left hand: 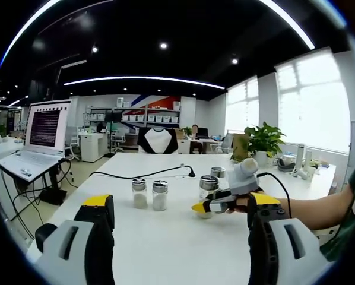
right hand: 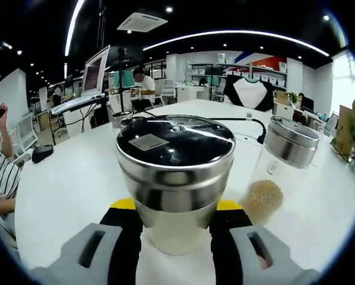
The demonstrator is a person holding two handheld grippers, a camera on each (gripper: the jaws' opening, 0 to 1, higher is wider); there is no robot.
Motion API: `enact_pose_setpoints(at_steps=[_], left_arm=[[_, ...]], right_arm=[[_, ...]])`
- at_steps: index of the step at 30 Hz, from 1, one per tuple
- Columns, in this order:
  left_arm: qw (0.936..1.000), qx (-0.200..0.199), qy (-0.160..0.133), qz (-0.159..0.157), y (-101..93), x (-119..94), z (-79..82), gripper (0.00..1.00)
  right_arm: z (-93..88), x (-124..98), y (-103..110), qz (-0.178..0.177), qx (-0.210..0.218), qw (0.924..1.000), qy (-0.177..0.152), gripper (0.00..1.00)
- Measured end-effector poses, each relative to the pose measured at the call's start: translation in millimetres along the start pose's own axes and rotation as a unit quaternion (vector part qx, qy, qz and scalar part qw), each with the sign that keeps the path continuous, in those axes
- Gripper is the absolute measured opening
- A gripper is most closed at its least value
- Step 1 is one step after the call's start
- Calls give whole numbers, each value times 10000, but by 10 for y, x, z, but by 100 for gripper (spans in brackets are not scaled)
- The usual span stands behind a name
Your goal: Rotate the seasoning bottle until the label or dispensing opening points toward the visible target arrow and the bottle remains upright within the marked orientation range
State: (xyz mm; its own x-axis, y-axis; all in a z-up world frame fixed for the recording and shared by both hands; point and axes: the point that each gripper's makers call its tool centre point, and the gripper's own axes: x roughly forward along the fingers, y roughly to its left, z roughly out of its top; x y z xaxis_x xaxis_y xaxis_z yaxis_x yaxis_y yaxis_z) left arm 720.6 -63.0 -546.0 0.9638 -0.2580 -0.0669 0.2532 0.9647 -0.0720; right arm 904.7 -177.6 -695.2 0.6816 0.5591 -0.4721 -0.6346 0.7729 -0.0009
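Right gripper (right hand: 176, 234): jaws clamped on seasoning bottle (right hand: 175, 178), upright near table (right hand: 65, 178) front edge | left gripper (left hand: 180, 237): jaws apart, idle | step: twist slowly about vertical axis, base flat, avoid neighbouring jar (right hand: 281, 166) | arrow: not visible.

upright steel-lidded seasoning bottle (right hand: 175, 178) on white table (right hand: 70, 184).

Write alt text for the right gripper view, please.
The right gripper has its fingers on either side of an upright glass seasoning bottle with a steel cap, on a white table. A second bottle, holding some pale grains, stands just to its right.
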Motion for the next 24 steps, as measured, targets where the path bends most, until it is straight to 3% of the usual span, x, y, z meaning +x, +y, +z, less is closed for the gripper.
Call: enact_pose_setpoints(at_steps=[24], left_arm=[[9999,-50,79,-143,-97,57,-51,98]], right_arm=[[-235,-431,93,47,-21,10000,8,43]])
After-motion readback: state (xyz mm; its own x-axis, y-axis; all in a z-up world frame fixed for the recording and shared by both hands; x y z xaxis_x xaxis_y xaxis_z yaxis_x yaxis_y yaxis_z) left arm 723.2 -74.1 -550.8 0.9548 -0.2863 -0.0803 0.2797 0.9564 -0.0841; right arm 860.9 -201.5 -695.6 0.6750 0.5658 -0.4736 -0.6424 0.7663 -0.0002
